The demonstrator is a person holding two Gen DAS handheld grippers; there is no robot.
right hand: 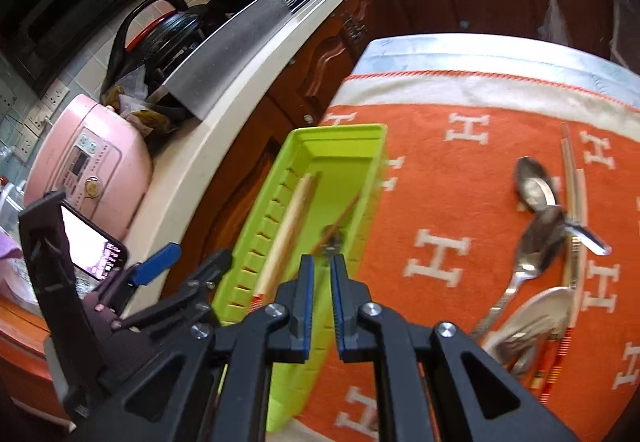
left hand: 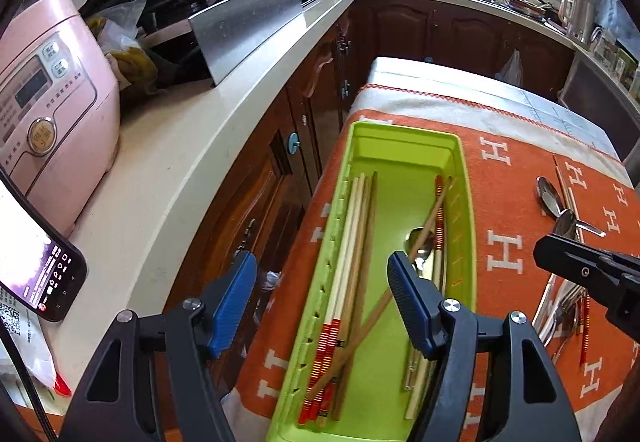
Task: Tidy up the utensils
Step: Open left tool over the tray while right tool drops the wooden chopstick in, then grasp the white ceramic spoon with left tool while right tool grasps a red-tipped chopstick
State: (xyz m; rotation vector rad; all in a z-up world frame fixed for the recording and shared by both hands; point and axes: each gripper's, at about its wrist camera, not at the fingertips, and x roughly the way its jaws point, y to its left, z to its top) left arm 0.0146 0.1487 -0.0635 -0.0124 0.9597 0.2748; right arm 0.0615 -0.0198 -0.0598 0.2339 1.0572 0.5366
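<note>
A lime-green utensil tray (left hand: pixel 400 130) (right hand: pixel 340 130) lies along the left edge of the orange cloth. Inside it are red-banded chopsticks (left hand: pixel 348 242), a brown chopstick (left hand: pixel 380 306) lying crosswise and a metal spoon (left hand: pixel 418 242). My left gripper (left hand: pixel 320 294) (right hand: pixel 192 262) is open, straddling the tray's left wall without touching it: one finger sits inside the tray, the other past the table edge. My right gripper (right hand: pixel 322 282) (left hand: pixel 540 254) is shut with nothing between its pads, above the tray's right wall. Loose spoons (right hand: pixel 536 186) (left hand: pixel 548 198), metal chopsticks (right hand: pixel 572 178) and a red-banded chopstick (right hand: pixel 556 358) lie on the cloth to the right.
A white kitchen counter (left hand: pixel 192 146) runs along the left with a pink rice cooker (left hand: pixel 52 114), a lit phone (left hand: pixel 44 278), a steel panel (left hand: pixel 248 26) and pans. Dark wooden cabinets (left hand: pixel 440 30) stand below and behind. The table's left edge drops off just beside the tray.
</note>
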